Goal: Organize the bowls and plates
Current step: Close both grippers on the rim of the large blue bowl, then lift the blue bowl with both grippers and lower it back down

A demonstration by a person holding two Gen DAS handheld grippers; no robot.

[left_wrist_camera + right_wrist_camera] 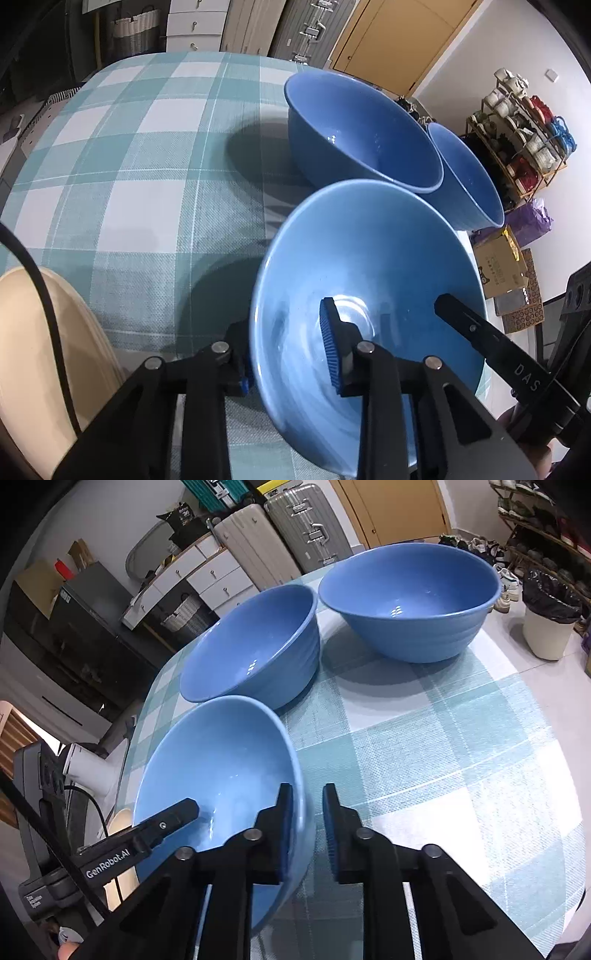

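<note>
You are near the start: three shiny blue round bowls sit apart on the green and white checked tablecloth (443, 746), none stacked yet, and all three are empty inside. Your left gripper (286, 354) and right gripper (306, 830) each pinch one side of the rim of the nearest light blue bowl (221, 760). The middle blue bowl (255, 646) and far blue bowl (410, 602) wait behind it, and a cream plate (33, 354) lies at the table's near edge.

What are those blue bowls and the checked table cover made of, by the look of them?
The blue bowls look like glazed ceramic, or possibly melamine: smooth, glossy, with sharp light spots inside and faint ridges around the outer wall. The checked cover looks like woven fabric or textured vinyl: matte, with a fine grid weave showing up close.
</note>
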